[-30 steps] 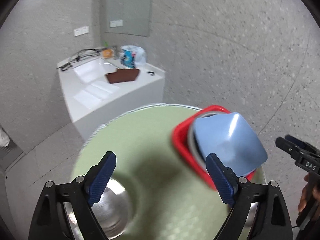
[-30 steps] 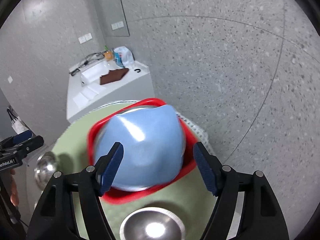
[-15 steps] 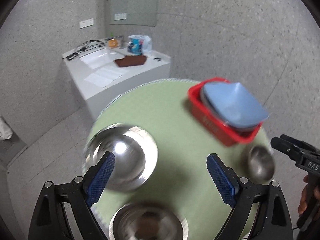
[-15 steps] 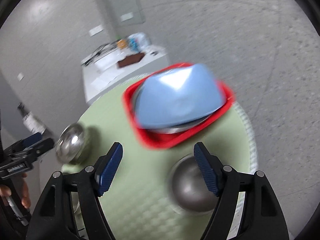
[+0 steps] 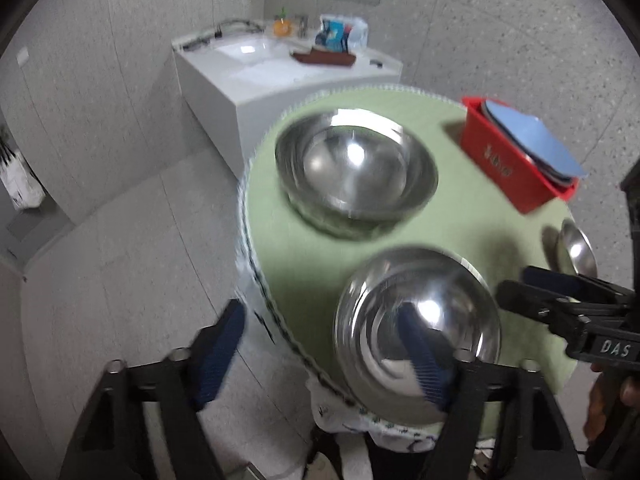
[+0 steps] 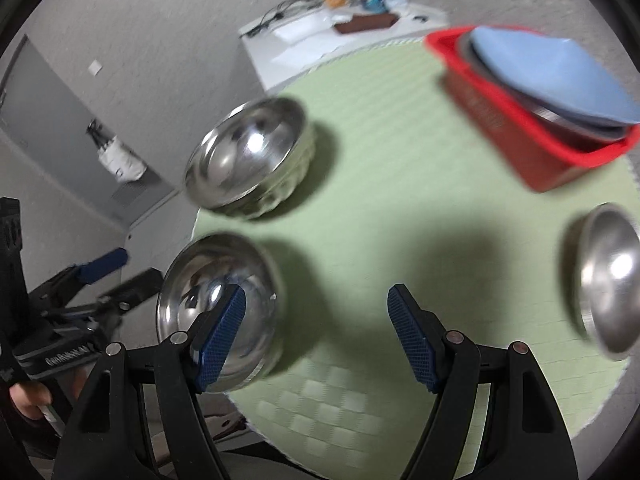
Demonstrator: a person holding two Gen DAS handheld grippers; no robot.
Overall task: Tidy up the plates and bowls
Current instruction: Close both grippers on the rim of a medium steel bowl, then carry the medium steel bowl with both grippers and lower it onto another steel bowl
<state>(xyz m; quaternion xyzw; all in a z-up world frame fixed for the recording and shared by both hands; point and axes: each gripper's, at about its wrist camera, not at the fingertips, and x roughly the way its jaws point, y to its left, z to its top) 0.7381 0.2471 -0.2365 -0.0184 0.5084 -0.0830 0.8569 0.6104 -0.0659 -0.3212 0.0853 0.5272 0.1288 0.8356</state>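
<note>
Two pairs of tongs hang over a round green worktop [image 6: 400,160], and both stand wide apart with nothing between their pads. The left tongs [image 5: 320,356] sit at the worktop's near edge: one blue pad is out over the floor, the other lies in front of the nearest steel bowl [image 5: 418,332], though whether it touches the bowl cannot be told through the blur. The right tongs [image 6: 316,340] hover over bare green mat, their left pad overlapping that same near bowl [image 6: 218,312] in the view.

Beyond the left tongs, further along the worktop, stands a larger steel bowl [image 5: 356,172], upright and empty; from the right tongs it lies ahead and to the left [image 6: 250,164]. A small steel bowl [image 6: 610,276] sits at the right tongs' far right, near the worktop edge. Ahead and to the right is a red bin [image 6: 532,120] holding a stack of dishes topped by a blue plate [image 6: 548,76], which leans above the rim.

Past the worktop stands a white counter [image 5: 256,76] with a sink and clutter.
</note>
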